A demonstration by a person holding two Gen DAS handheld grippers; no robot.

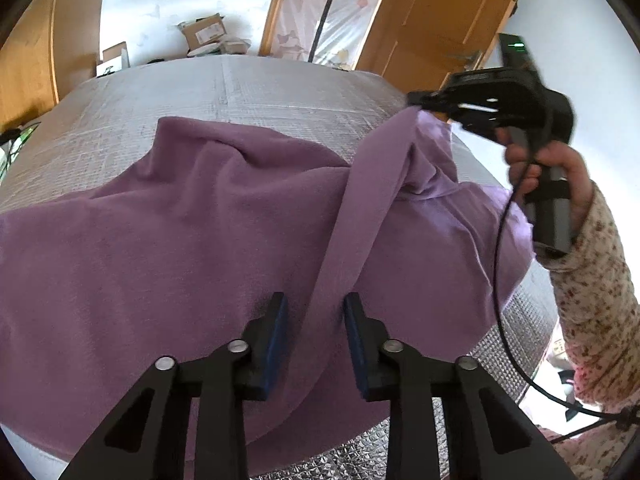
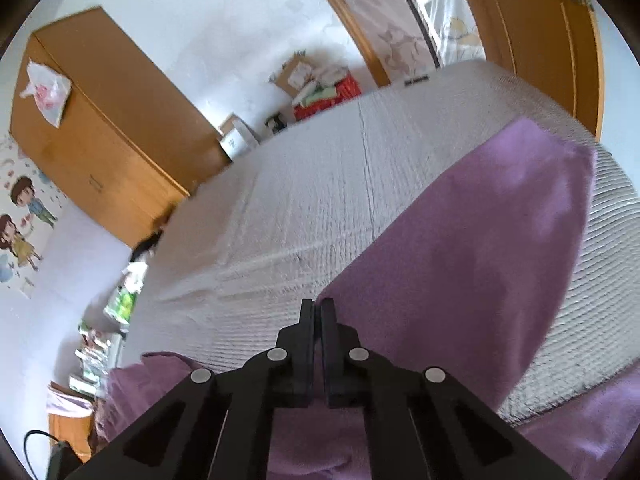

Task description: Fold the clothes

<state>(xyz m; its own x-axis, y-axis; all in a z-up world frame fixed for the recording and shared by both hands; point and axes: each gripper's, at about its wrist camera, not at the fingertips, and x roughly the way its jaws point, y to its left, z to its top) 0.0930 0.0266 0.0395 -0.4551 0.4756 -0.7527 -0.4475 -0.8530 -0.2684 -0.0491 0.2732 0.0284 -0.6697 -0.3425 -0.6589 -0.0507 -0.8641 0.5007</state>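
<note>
From my left claw I see my right claw out ahead to the right, clenched on a raised corner of the soft purple knit garment; its own camera shows only its shut fingers against purple cloth. A taut band of fabric runs from that corner down between my left fingers, which stand half apart, gripping nothing I can confirm. The garment lies spread beneath both claws on the silver quilted table cover.
</note>
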